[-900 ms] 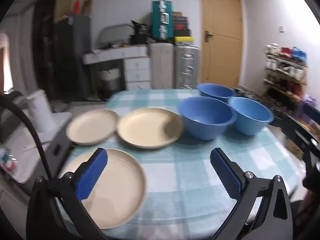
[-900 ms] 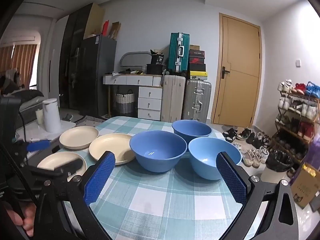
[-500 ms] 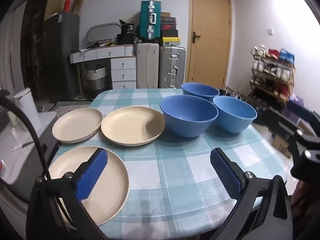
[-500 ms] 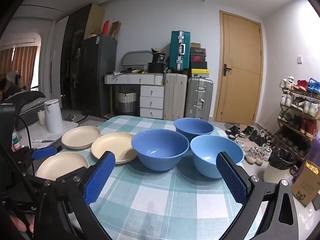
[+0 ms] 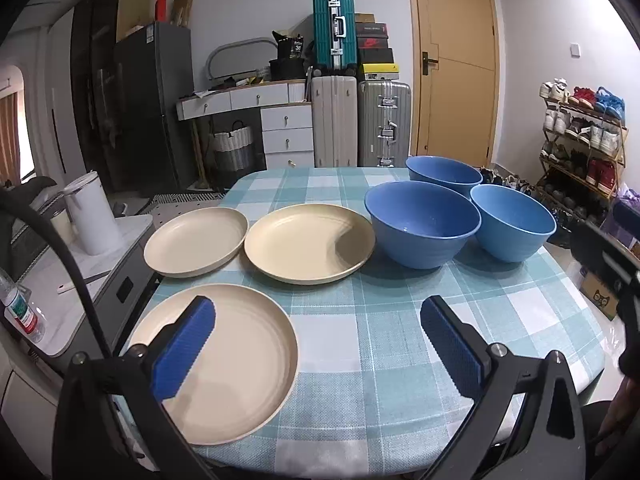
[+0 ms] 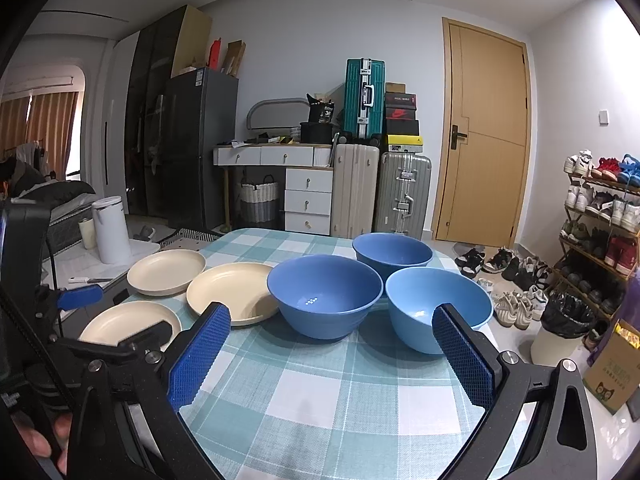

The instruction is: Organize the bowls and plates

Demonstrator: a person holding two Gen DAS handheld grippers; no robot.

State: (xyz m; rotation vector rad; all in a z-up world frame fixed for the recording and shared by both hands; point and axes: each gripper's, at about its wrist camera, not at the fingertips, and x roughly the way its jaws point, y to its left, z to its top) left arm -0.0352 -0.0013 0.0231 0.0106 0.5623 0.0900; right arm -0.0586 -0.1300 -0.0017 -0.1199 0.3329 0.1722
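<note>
Three cream plates lie on the left half of the checked table (image 5: 380, 340): a near plate (image 5: 240, 360), a far-left plate (image 5: 196, 242) and a middle plate (image 5: 308, 242). To their right stand three blue bowls close together: a middle bowl (image 5: 422, 224), a far bowl (image 5: 444, 174) and a lighter right bowl (image 5: 512, 228). My left gripper (image 5: 316, 320) hangs open above the table's near edge, its left pad over the near plate, touching nothing. My right gripper (image 6: 331, 332) is open too, in front of the middle bowl (image 6: 324, 296) and the lighter bowl (image 6: 432, 304), holding nothing.
A low white side unit with a white kettle (image 5: 94, 216) adjoins the table's left side. A shoe rack (image 5: 580, 140), a bin (image 6: 560, 332) and a cardboard box (image 6: 612, 368) stand to the right. Suitcases, drawers and a door fill the back wall.
The left wrist view was blurred and has steadied; that gripper has swung slightly, with more of the room above the table showing. The right gripper has hardly moved. Both stay wide open.
</note>
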